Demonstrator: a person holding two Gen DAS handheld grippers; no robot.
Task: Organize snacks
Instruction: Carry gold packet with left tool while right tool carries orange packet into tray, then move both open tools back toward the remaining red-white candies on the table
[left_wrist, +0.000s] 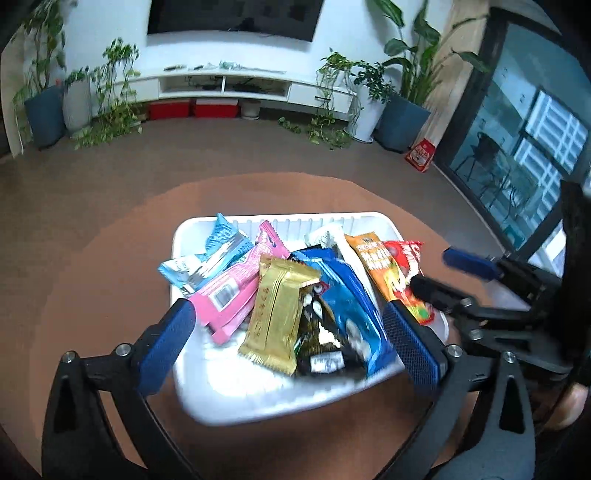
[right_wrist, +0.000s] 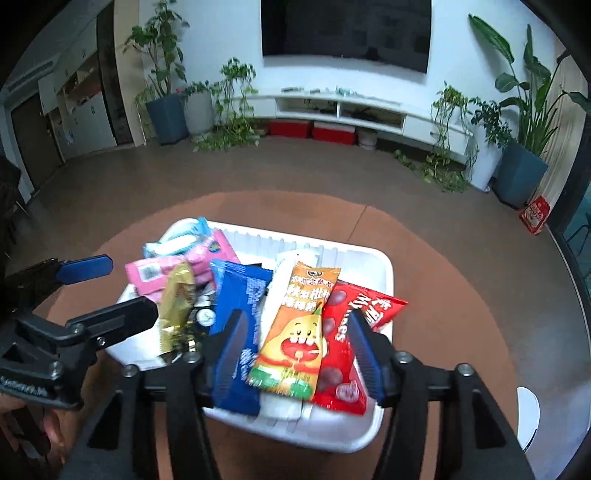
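A white tray (left_wrist: 236, 402) on a round brown table holds several snack packs: light blue (left_wrist: 218, 254), pink (left_wrist: 232, 291), gold (left_wrist: 277, 314), dark blue (left_wrist: 351, 295), orange (left_wrist: 373, 258) and red (left_wrist: 406, 254). My left gripper (left_wrist: 288, 339) is open, its fingers either side of the gold and dark blue packs, above the tray's near part. My right gripper (right_wrist: 295, 347) is open over the orange pack (right_wrist: 299, 332) and red pack (right_wrist: 340, 339). The same tray (right_wrist: 343, 435) shows there. Each gripper appears in the other's view, open.
The round table (left_wrist: 110, 258) stands on a brown floor. Beyond it are a white TV bench (left_wrist: 236, 85), potted plants (left_wrist: 402, 110) and a red bag (left_wrist: 421, 155) by the glass door. A white object (right_wrist: 528, 417) sits at the table's right edge.
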